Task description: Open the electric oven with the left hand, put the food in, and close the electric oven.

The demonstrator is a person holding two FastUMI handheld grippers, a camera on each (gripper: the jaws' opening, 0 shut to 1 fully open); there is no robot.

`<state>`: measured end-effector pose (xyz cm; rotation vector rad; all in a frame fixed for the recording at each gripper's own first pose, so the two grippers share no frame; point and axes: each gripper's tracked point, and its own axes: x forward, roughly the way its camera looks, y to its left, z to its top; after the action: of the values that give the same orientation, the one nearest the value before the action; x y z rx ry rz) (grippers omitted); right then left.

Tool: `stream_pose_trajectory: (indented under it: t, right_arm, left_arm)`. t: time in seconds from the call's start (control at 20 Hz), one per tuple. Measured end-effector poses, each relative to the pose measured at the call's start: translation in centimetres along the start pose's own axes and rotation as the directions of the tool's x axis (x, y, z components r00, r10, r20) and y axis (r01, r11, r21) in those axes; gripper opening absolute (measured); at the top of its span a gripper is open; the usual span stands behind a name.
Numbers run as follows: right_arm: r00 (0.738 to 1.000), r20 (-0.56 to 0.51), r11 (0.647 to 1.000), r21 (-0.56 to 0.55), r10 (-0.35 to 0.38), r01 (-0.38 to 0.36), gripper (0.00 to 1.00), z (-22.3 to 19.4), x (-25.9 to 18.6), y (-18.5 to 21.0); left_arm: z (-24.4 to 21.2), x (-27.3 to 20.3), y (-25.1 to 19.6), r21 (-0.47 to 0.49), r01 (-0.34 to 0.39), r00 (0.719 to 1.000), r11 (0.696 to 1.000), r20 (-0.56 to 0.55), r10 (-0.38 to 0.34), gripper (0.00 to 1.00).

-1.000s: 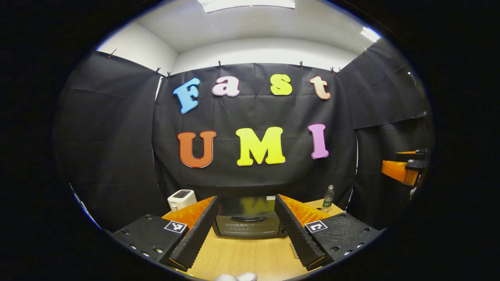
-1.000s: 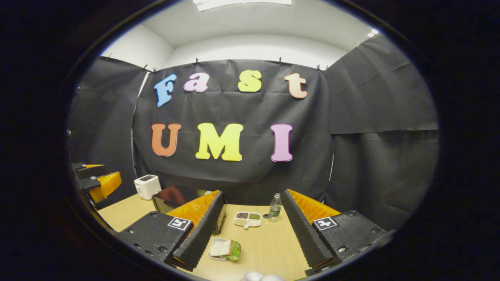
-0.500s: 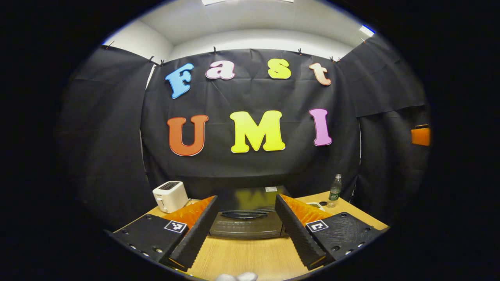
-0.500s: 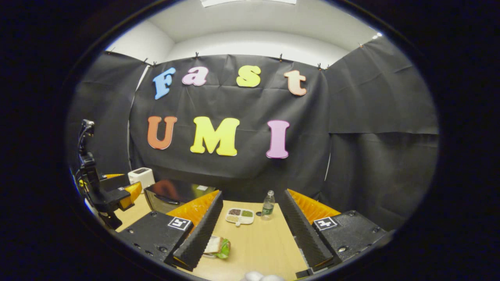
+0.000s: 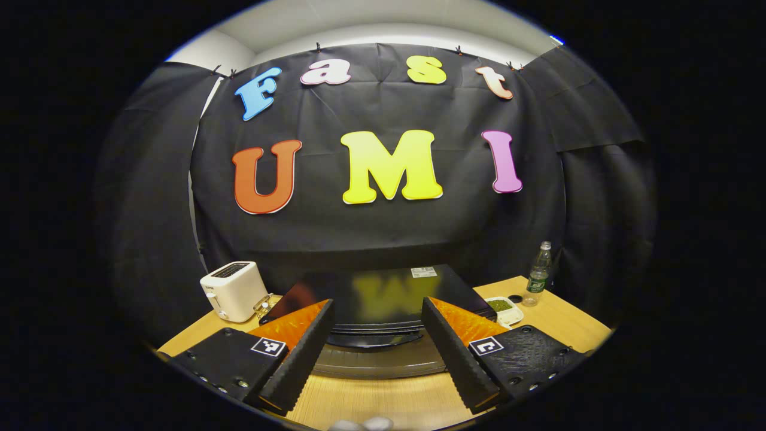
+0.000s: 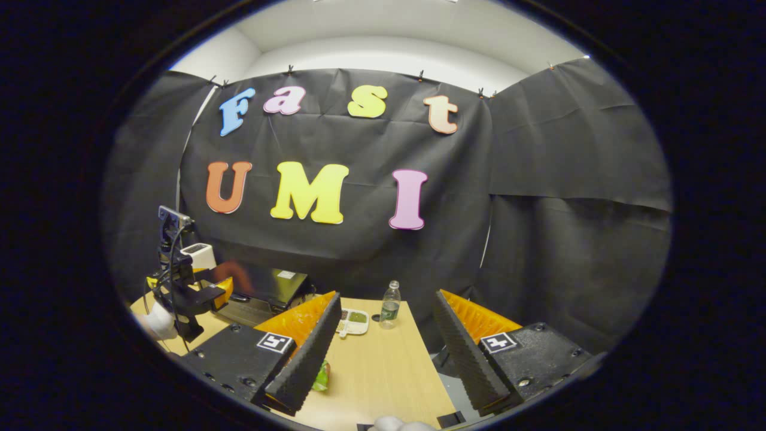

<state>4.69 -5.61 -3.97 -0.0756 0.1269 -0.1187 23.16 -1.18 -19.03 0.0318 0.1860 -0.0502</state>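
The black electric oven [image 5: 383, 293] stands on the wooden table [image 5: 383, 401] with its door shut. Its curved handle [image 5: 374, 341] lies just ahead, between the fingers of my open left gripper [image 5: 378, 371]. In the right gripper view the oven [image 6: 266, 286] sits at the left, with the left gripper [image 6: 209, 290] in front of it, held by a gloved hand [image 6: 158, 320]. My right gripper [image 6: 383, 365] is open above the table with nothing between its fingers. The food [image 6: 323, 377], green showing, peeks out from behind its left finger.
A white toaster [image 5: 233, 290] stands left of the oven. A divided white dish [image 5: 502, 306] and a water bottle [image 5: 538, 275] stand to its right. The table's right edge [image 6: 434, 374] runs close by the right gripper.
My left gripper has moved forward and down to the oven, whose handle now sits between its fingers. The right view has swung, so the food has slid behind its left finger.
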Motion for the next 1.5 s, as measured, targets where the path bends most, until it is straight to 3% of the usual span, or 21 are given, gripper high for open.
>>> stream_pose_trajectory:
  t: [0.05, 0.55, 1.05, 1.5]
  right_arm:
    - [1.000, -0.007, 1.000, -0.001, -0.003, 0.003, 0.99, -0.2, 0.2, 0.0]
    - [0.998, -0.043, 0.999, 0.027, 0.036, -0.034, 0.96, -1.2, 1.9, 1.9]
    - [0.996, -0.047, 0.997, 0.025, 0.078, -0.077, 0.96, -2.0, 1.6, 3.0]
    - [0.991, -0.063, 0.993, 0.005, 0.121, -0.121, 0.96, -3.7, -0.6, 4.1]
  left_arm:
    - [-0.6, 0.5, 0.2, 0.002, -0.007, 1.000, 1.000, -0.017, 0.007, 0.95]
    - [-5.0, 3.0, 1.4, -0.016, -0.027, 0.992, 1.000, -0.123, 0.025, 0.98]
    - [-7.2, -2.3, 1.2, -0.027, -0.034, 0.991, 0.999, -0.129, 0.030, 0.98]
    - [-13.7, -8.3, 0.7, -0.026, -0.039, 0.970, 0.999, -0.242, 0.031, 0.98]
